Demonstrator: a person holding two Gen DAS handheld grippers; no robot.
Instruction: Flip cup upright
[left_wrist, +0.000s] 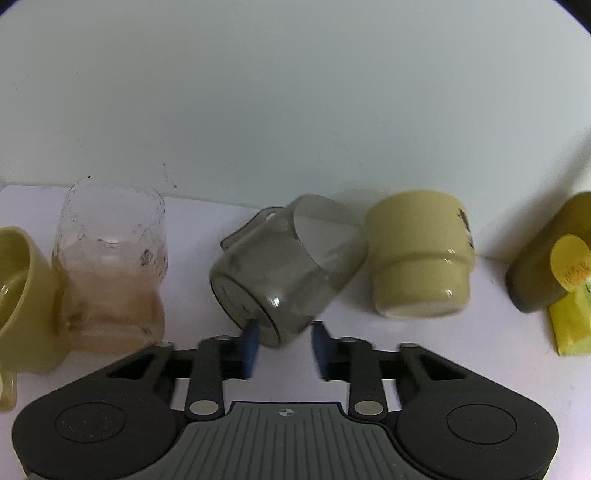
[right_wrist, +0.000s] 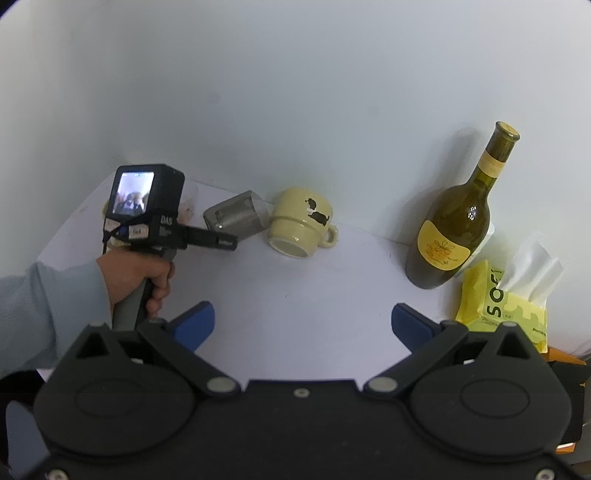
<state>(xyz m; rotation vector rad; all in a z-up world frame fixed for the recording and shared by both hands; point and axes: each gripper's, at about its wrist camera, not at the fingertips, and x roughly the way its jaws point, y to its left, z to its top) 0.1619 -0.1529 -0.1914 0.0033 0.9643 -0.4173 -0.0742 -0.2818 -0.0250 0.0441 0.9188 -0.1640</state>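
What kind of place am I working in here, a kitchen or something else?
Probably a home tabletop or counter against a plain wall, not clearly a kitchen. Cues: a wine bottle, a yellow tissue pack, and cups, including an upside-down dog-print mug.

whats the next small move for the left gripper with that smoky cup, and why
Probably keep rotating the grey glass cup until its base faces the table. The left hand-held gripper pinches its base edge; the cup is tilted, leaning by the upside-down yellow mug.
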